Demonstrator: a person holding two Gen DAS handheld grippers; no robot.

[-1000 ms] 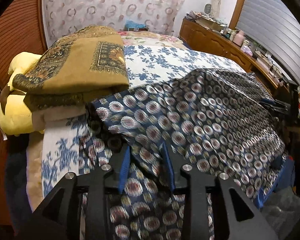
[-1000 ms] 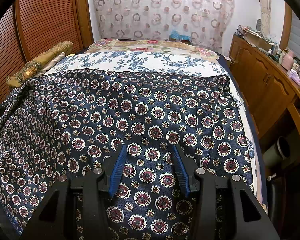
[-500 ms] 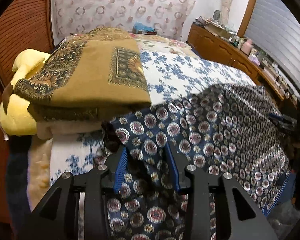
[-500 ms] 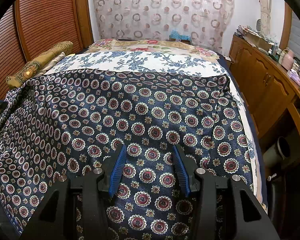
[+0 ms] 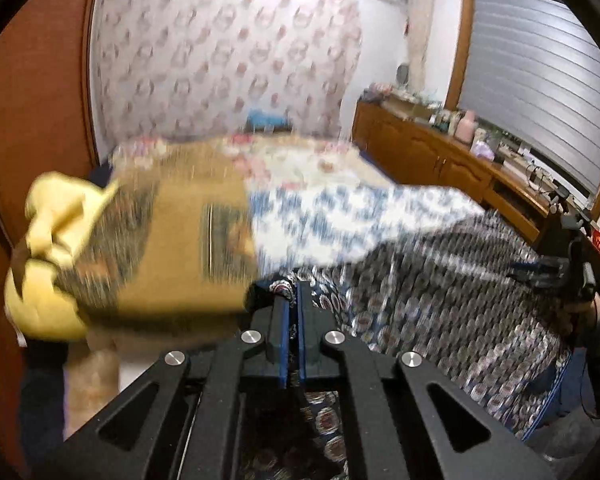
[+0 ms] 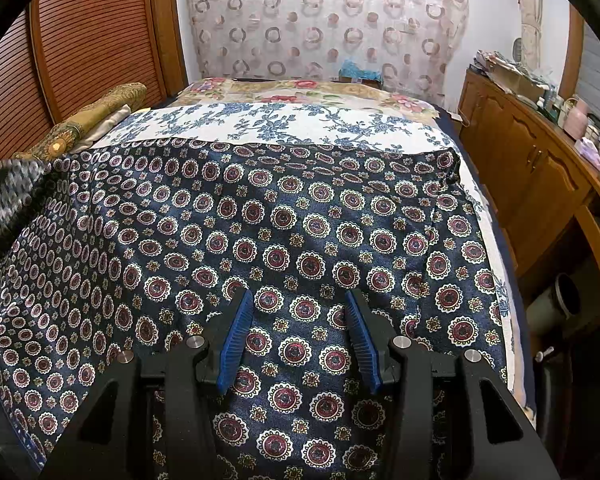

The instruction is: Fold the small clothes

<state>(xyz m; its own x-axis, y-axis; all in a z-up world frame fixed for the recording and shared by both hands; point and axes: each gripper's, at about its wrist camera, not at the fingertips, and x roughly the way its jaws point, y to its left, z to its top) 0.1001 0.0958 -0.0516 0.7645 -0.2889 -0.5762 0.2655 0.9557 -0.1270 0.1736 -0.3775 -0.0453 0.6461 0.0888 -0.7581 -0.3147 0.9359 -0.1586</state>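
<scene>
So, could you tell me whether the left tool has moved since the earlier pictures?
Yes. The left tool has risen and tilted up: the wooden dresser sits lower in its view. Its jaws just closed on the patterned cloth.

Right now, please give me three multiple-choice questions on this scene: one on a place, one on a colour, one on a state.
1. Where does the patterned cloth lie?
A. on the bed
B. on the floor
C. on the wooden cabinet

2. What colour are the pads of the right gripper?
A. red
B. blue
C. yellow

3. How is the left gripper?
A. wide open above the cloth
B. shut on the yellow pillow
C. shut on the cloth

Answers:
1 A: the cloth is spread over the floral bed cover.
2 B: both ribbed pads are blue.
3 C: its pads stand together with a fold of the cloth pinched at their tips.
</scene>
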